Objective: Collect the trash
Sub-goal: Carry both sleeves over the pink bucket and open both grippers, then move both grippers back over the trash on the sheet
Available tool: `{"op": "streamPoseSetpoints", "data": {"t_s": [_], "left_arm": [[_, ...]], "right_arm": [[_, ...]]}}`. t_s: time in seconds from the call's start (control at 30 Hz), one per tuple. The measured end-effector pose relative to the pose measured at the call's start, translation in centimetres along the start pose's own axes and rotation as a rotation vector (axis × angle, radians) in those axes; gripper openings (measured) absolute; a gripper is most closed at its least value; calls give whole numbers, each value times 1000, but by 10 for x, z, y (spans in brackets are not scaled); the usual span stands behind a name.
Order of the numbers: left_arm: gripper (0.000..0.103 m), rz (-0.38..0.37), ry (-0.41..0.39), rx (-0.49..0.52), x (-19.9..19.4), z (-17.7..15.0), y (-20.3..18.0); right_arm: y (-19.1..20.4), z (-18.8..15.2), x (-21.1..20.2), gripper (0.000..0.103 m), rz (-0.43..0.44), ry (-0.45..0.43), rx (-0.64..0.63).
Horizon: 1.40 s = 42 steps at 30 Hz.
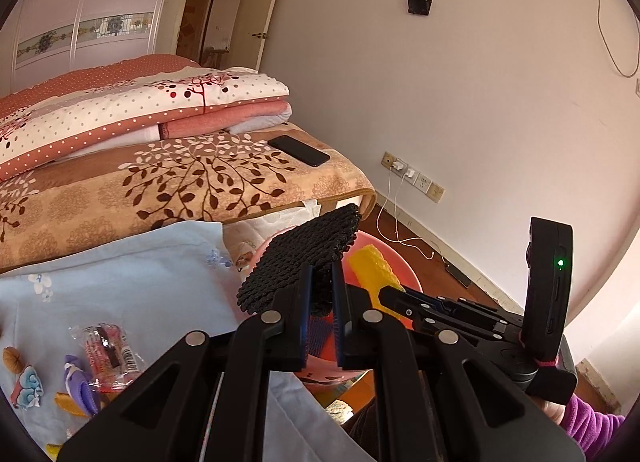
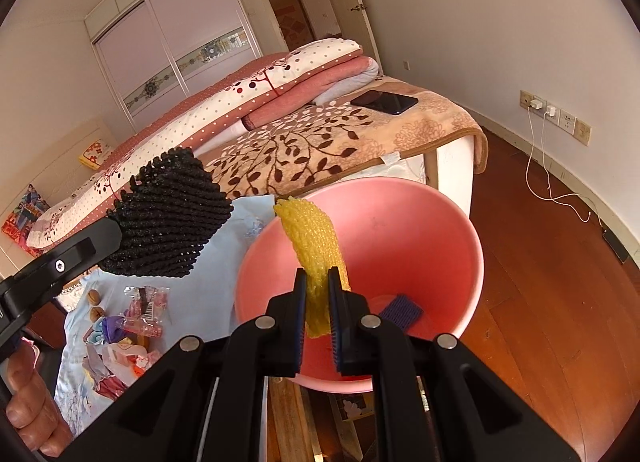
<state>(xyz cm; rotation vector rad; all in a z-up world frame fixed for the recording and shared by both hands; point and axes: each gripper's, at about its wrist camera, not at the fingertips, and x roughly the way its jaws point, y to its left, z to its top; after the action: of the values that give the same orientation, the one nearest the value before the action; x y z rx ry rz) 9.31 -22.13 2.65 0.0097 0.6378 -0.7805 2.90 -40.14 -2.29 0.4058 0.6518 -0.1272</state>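
Left gripper [image 1: 320,298] clamped on one black foam net [image 1: 300,258], right gripper [image 2: 318,302] clamped on one yellow foam net [image 2: 316,246], jaws nearly together. Just below both tips, one pink basin [image 2: 448,230] holding one purple scrap [image 2: 401,311]. Left of the tools, two walnuts [image 2: 95,304] among several wrappers [image 2: 140,302] on blue cloth [image 2: 208,294].

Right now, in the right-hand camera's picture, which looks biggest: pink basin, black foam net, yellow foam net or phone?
1. Pink basin
2. Black foam net
3. Yellow foam net
4. Phone, though it lies farther away, so its real size is unsure.
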Motion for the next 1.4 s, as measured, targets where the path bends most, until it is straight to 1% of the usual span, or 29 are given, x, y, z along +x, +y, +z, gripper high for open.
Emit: {"op": "streamPoseSetpoints", "data": {"t_s": [0.1, 0.2, 0.37, 0.6, 0.67, 0.73, 0.8, 0.83, 0.87, 0.9, 0.93, 0.97, 1.03, 1.1, 1.3, 1.4], "left_arm": [[9, -18, 20, 6, 13, 0, -7], [9, -37, 49, -8, 27, -2, -11], [9, -45, 84, -17, 47, -4, -16], [9, -42, 100, -22, 64, -8, -19], [10, -45, 105, -24, 67, -9, -19], [13, -39, 109, -24, 68, -9, -17], [31, -31, 114, -31, 68, -9, -15], [35, -30, 114, -35, 68, -9, -14], [35, -30, 114, -39, 68, -9, -13], [35, -28, 113, -41, 67, -9, -12], [35, -24, 113, -43, 67, -9, -11], [35, -21, 113, -44, 66, -10, -11], [36, -20, 115, -44, 63, -10, -10], [36, -15, 111, -39, 60, -11, -10], [36, 23, 101, -24, 46, -14, -7], [36, 49, 94, -28, 36, -18, -2]], "right_arm": [[-7, 1, 2, 10, -15, -5, 15], [-15, 2, 4, 10, -29, -8, 26], [-27, 1, 10, 10, -39, -2, 50], [-37, -3, 18, 10, -40, 12, 67], [-39, -3, 20, 10, -41, 14, 69], [-40, -3, 22, 10, -40, 17, 73], [-40, -3, 24, 10, -39, 19, 76], [-40, -3, 25, 10, -38, 18, 77], [-40, -3, 26, 10, -40, 19, 78], [-40, -3, 25, 12, -40, 22, 78], [-39, -4, 25, 18, -38, 25, 78], [-39, -4, 26, 20, -37, 25, 77], [-37, -5, 25, 32, -39, 20, 73], [-36, -6, 24, 37, -39, 14, 69], [-24, -7, 15, 39, -25, -2, 53], [-13, -9, 8, 42, -18, -15, 34]]}}
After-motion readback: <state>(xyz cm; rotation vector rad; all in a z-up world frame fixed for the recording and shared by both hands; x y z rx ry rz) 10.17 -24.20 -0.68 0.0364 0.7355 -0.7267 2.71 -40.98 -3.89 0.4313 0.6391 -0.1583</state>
